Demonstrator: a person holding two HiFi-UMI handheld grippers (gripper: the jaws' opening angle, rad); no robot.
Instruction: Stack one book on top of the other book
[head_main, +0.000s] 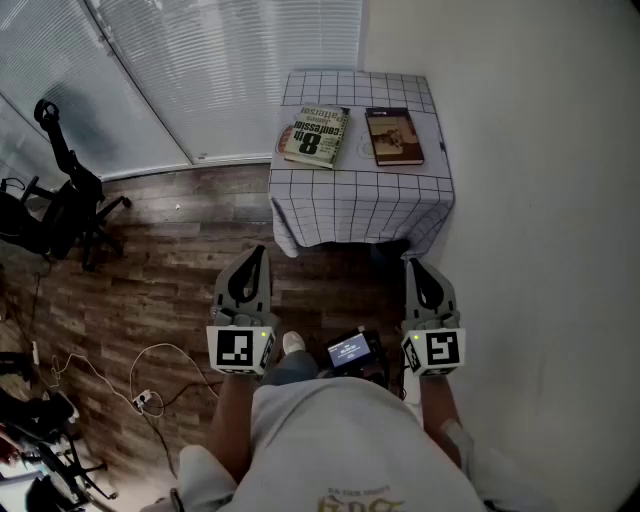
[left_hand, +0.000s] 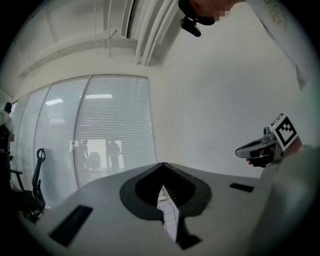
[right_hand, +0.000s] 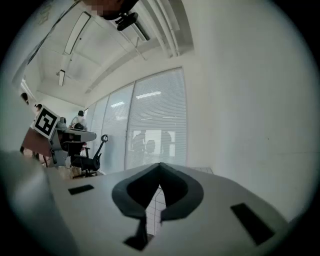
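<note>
Left tool closed, green book slanted, brown book lengthwise away

Green book lies flat beside brown book.

Head view: from the person's head, steeply down and forward. The torso fills the bottom edge, the left gripper and right gripper are near, and the table stands well ahead by the wall.
Left gripper view: rides on the left gripper, level along its jaws, which fill the lower frame very close. It faces the blinds and wall.
Right gripper view: likewise on the right gripper, level, towards the blinds and wall.
Shared by all: blinds, wall, chair and table; the gripper views show the table only as a sliver through the jaw gap.
Cross-sight: each gripper view catches the other gripper at its side edge and the head camera at the top.
</note>
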